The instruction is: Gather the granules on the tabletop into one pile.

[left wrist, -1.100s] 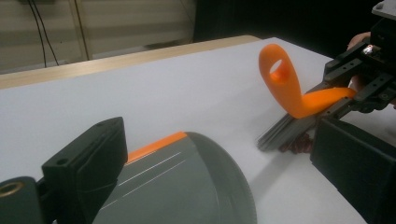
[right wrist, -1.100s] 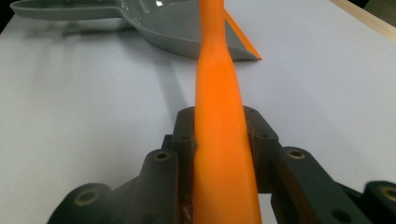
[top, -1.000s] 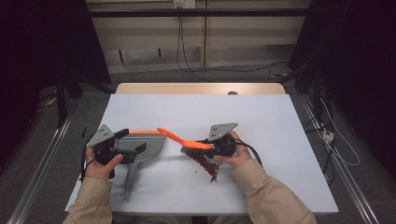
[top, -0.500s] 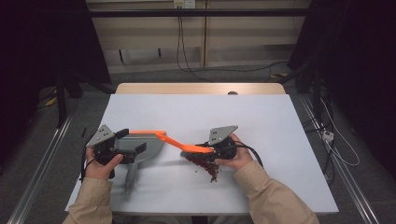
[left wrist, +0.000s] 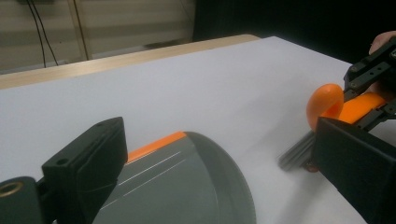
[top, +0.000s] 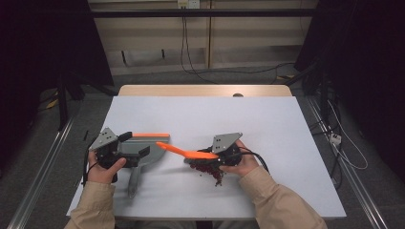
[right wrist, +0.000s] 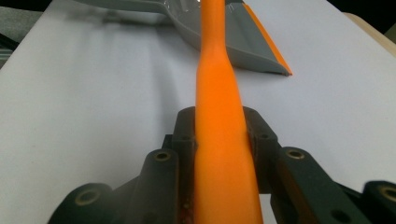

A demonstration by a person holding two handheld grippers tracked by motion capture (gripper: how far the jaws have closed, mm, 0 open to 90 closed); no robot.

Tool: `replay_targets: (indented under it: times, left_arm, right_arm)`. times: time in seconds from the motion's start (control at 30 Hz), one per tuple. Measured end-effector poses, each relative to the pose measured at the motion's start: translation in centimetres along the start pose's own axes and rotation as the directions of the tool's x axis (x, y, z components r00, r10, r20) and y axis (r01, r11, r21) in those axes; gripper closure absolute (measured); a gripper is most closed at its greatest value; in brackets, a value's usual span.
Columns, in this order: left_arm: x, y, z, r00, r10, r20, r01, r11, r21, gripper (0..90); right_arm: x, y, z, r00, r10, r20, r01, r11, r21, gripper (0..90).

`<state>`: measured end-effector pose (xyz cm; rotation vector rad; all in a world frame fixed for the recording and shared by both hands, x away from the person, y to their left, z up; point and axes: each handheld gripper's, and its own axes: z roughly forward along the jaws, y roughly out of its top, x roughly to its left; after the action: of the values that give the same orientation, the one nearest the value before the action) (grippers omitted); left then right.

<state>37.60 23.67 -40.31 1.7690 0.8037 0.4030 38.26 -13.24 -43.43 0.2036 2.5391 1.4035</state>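
Nearest the person, the right gripper [top: 220,157] is clamped on the orange brush [top: 184,152] handle, jaws pressed against both sides of it in the right gripper view, bristles down at a small heap of dark red bits [top: 212,171] on the white table [top: 267,124]. Compared with a second ago, the brush has dropped from a raised, tilted pose to lie low and nearly flat, handle tip now pointing at the dustpan [top: 138,155]; the bristles seem to have come down onto the heap. The left gripper [top: 114,151] holds the grey dustpan by its near end; how its jaws stand on it I cannot tell, since the left gripper view shows them wide apart either side of the pan body. The pan has barely moved, orange lip [top: 150,135] on the far side. Judgement: set-down done, sweep toward the pan about to begin; bits are near the pan, not yet in it. Beyond, bare table, then wooden edge [top: 205,90].
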Motion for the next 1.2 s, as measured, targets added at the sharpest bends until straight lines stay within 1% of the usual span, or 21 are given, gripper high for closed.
replay_targets:
  times: [0.13,0.3,0.4,0.47,0.5,0.57,0.7,0.73,0.77,0.8,0.83,0.87,0.9,0.93,1.0,1.03,1.07,1.1,1.13,1.17,1.2]
  left_arm:
    - [0.0,0.0,0.0,1.0,0.001,0.001,-0.001,1.0,0.0,3.9]
    - [0.0,0.0,0.0,1.0,-0.002,0.003,0.002,1.0,0.0,3.9]
    - [0.0,0.0,0.1,1.0,-0.007,0.005,0.007,1.0,-0.001,3.9]
    - [0.0,0.0,0.1,1.0,0.002,0.007,-0.002,1.0,0.004,3.9]
    - [0.0,0.0,0.1,1.0,0.001,0.008,-0.001,1.0,0.006,3.9]
    - [0.0,-0.1,0.2,0.9999,0.001,0.013,-0.001,1.0,0.008,3.9]
    - [0.0,0.0,0.1,0.9997,0.001,0.026,-0.001,1.0,-0.005,4.1]
    - [0.1,0.0,0.1,0.9996,-0.008,0.028,0.008,1.0,-0.004,4.0]
    - [0.1,0.0,0.1,0.9997,-0.013,0.02,0.013,0.9999,-0.005,4.0]
    - [0.1,0.0,0.2,0.9998,-0.009,0.017,0.009,0.9999,-0.006,4.1]
    - [0.1,0.0,0.2,0.9996,-0.008,0.027,0.008,0.9999,-0.008,4.1]
    - [0.1,0.0,0.3,0.9995,-0.008,0.031,0.008,0.9999,-0.008,4.0]
    - [0.1,-0.1,0.3,0.9996,-0.003,0.027,0.003,1.0,-0.001,4.0]
    - [0.0,-0.1,0.4,0.9996,-0.004,0.027,0.003,0.9999,0.01,4.1]
    - [-0.2,-0.2,0.3,0.9996,0.005,0.028,-0.005,0.9999,0.012,4.1]
    - [-0.3,-0.1,0.2,0.9994,0.004,0.033,-0.004,1.0,0.007,4.0]
    - [-0.5,-0.1,0.2,0.9993,0.004,0.038,-0.004,1.0,-0.002,4.0]
    - [-0.6,-0.1,0.2,0.9993,0.011,0.036,-0.011,0.9999,-0.004,4.0]
    - [-0.7,-0.1,0.2,0.9992,0.012,0.038,-0.012,0.9999,-0.002,4.0]
    - [-0.9,-0.1,0.3,0.9991,0.014,0.04,-0.014,0.9999,0.002,4.0]
    - [-0.9,-0.1,0.3,0.9989,0.008,0.047,-0.008,1.0,0.001,4.0]
  right_arm:
    - [-0.3,0.1,0.0,0.9997,0.002,0.025,-0.001,1.0,-0.03,71.2]
    - [-0.9,0.2,-0.7,0.9965,0.043,0.072,-0.037,0.996,-0.08,71.2]
    - [-1.0,0.1,-1.7,0.9892,0.078,0.123,-0.069,0.994,-0.079,71.2]
    - [-0.9,-0.4,-2.6,0.9781,0.115,0.174,-0.101,0.991,-0.085,71.2]
    - [-0.8,-0.7,-3.0,0.9697,0.139,0.2,-0.124,0.988,-0.089,71.2]
    - [-0.4,-1.4,-4.0,0.9477,0.18,0.263,-0.162,0.983,-0.089,71.3]
    - [0.6,-2.3,-5.8,0.8967,0.254,0.362,-0.224,0.967,-0.124,71.3]
    - [0.7,-2.5,-6.2,0.8866,0.287,0.363,-0.251,0.957,-0.143,71.3]
    - [0.9,-2.6,-6.4,0.8766,0.291,0.383,-0.254,0.956,-0.145,71.3]
    - [1.0,-2.6,-6.8,0.8739,0.307,0.376,-0.268,0.951,-0.154,71.3]
    - [1.3,-2.7,-7.0,0.8601,0.337,0.383,-0.29,0.941,-0.175,71.2]
    - [1.6,-2.8,-7.1,0.852,0.348,0.391,-0.298,0.937,-0.182,71.2]
    - [1.9,-2.9,-7.1,0.8567,0.333,0.394,-0.288,0.942,-0.17,71.3]
    - [2.2,-2.9,-7.1,0.8421,0.32,0.434,-0.279,0.947,-0.156,71.2]
    - [2.5,-3.0,-7.1,0.8284,0.337,0.447,-0.297,0.941,-0.161,71.2]
    - [2.8,-2.9,-7.1,0.8128,0.329,0.48,-0.294,0.944,-0.15,71.3]
    - [3.0,-2.9,-7.0,0.8086,0.328,0.488,-0.299,0.944,-0.14,71.3]
    - [3.3,-3.0,-6.9,0.7929,0.344,0.503,-0.314,0.938,-0.146,71.2]
    - [3.5,-3.0,-6.8,0.7819,0.351,0.515,-0.323,0.935,-0.148,71.3]
    - [3.8,-3.0,-6.8,0.7741,0.353,0.525,-0.327,0.934,-0.147,71.2]
    - [4.1,-3.1,-6.7,0.7608,0.345,0.549,-0.323,0.936,-0.141,71.2]
